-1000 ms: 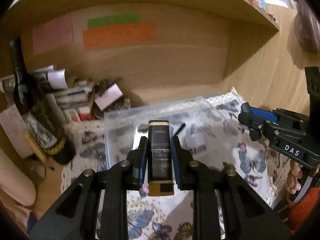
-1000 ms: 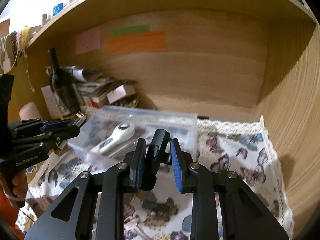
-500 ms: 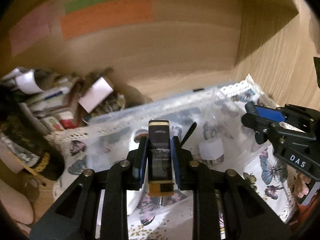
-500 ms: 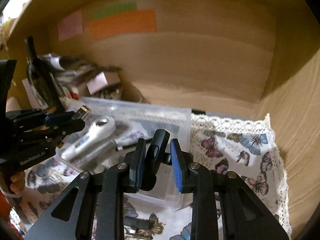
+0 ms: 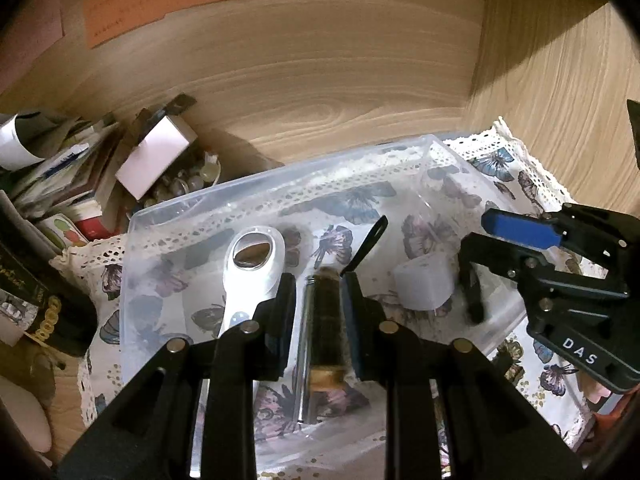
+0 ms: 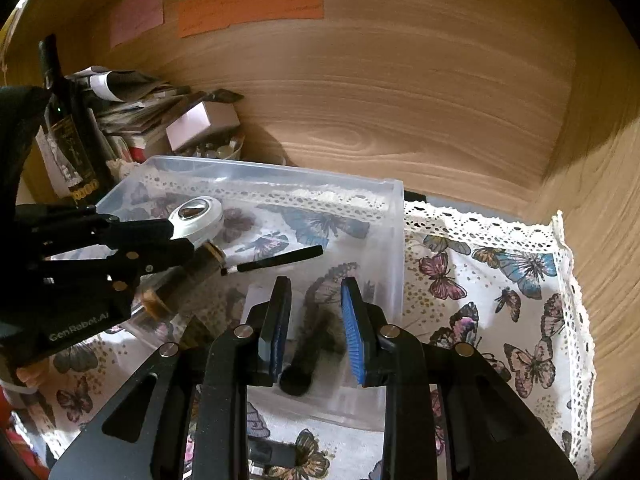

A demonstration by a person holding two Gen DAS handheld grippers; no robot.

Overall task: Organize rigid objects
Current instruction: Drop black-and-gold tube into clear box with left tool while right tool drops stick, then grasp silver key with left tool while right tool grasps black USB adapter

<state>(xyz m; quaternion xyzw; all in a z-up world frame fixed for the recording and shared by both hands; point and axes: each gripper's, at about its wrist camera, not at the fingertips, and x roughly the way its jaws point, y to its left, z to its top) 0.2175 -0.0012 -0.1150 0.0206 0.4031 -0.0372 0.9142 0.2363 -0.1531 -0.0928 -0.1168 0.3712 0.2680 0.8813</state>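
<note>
Both grippers dropped over the clear bin [image 5: 168, 216] since the last frame and spread their jaws. Left gripper [image 5: 318, 280] straddles the dark gold-capped tube [image 5: 326, 336], blurred, inside the bin; grip contact unclear. Right gripper [image 6: 314, 284] is wide apart, black handle [image 6: 308, 352] loose between its fingers in the bin.

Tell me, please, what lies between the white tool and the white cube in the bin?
Left wrist view: the dark gold-capped tube and a thin black pen.
</note>
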